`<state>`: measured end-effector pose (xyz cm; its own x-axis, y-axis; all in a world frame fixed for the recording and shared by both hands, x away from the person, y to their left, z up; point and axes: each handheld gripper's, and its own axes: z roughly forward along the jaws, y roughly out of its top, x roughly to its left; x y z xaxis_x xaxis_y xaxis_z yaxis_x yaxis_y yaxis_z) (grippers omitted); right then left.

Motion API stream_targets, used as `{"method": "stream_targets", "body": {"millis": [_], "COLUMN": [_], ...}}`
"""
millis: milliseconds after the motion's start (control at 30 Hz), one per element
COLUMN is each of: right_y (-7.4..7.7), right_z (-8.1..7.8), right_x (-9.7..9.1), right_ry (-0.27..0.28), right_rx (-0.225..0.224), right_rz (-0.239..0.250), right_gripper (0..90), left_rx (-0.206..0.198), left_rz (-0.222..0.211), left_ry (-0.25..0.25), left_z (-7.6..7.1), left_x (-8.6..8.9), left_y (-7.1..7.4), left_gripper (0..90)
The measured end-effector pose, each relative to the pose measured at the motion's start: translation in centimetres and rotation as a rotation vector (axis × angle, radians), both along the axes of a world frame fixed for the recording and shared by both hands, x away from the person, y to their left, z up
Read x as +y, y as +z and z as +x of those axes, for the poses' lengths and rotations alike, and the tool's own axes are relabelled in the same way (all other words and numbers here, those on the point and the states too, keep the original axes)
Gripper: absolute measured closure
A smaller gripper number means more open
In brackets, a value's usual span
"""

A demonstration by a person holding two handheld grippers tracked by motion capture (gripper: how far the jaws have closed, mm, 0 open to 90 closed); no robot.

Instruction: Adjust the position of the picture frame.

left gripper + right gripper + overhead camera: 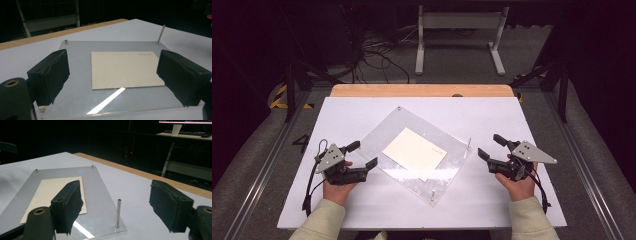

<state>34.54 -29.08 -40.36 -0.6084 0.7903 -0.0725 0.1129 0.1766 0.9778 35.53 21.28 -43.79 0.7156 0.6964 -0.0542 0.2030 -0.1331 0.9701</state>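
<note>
A clear acrylic plate (377, 134) lies turned like a diamond in the middle of the white table (362, 200). On it rests a cream card (414, 152). A thin metal pin (469, 143) stands at the plate's right corner, and short studs sit at other corners. My left gripper (363, 154) hovers open just off the plate's left edge, pointing at the card (125, 68). My right gripper (490, 146) is open to the right of the plate, with the pin (118, 213) between its jaws but untouched.
A wooden strip (422, 90) runs along the table's far edge. Beyond it stand a white frame (459, 35) and loose cables (377, 55) on the floor. Dark rails flank the table on both sides.
</note>
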Motion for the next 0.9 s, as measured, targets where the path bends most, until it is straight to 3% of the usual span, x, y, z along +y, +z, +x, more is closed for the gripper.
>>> {"method": "stream_targets", "body": {"millis": [167, 333, 467, 600, 633, 667, 800, 833, 900], "right_y": [0.1, 0.1, 0.2, 0.2, 0.2, 0.2, 0.0, 0.0, 0.0], "right_z": [0.0, -0.2, -0.6, -1.0, -1.1, -1.3, -1.8, -1.9, -2.1], "right_x": [0.0, -0.1, -0.4, -0.8, -0.8, -0.9, -1.2, -1.4, -1.5], "right_ry": [-0.001, -0.008, -0.016, -0.017, -0.019, -0.022, -0.034, -0.040, -0.045], "right_rx": [0.009, 0.019, 0.019, 0.023, 0.023, 0.025, 0.040, 0.047, 0.057], "right_rz": [-0.005, -0.016, -0.013, -0.010, -0.014, -0.020, -0.028, -0.031, -0.037], "right_gripper": [25.2, 25.3, 25.7, 28.0, 28.4, 28.7, 28.7, 28.7, 29.4], "left_rx": [-0.019, -0.037, 0.001, 0.003, 0.003, 0.013, 0.042, 0.042, 0.079], "left_rz": [0.007, 0.023, -0.019, 0.004, 0.004, 0.007, 0.022, 0.022, 0.043], "left_ry": [-0.023, -0.101, -0.205, -0.281, -0.281, -0.323, -0.404, -0.404, -0.457], "left_z": [-0.4, -1.2, -1.5, -2.1, -2.1, -2.3, -2.5, -2.5, -2.6], "left_x": [-0.8, -3.9, -6.6, -9.1, -9.1, -10.2, -12.7, -12.7, -14.0], "left_y": [0.5, 1.5, 1.9, 1.8, 1.8, 1.7, 1.0, 1.0, 0.4], "left_gripper": [12.0, 11.4, 11.6, 11.9, 11.9, 11.8, 11.3, 12.2, 12.5]}}
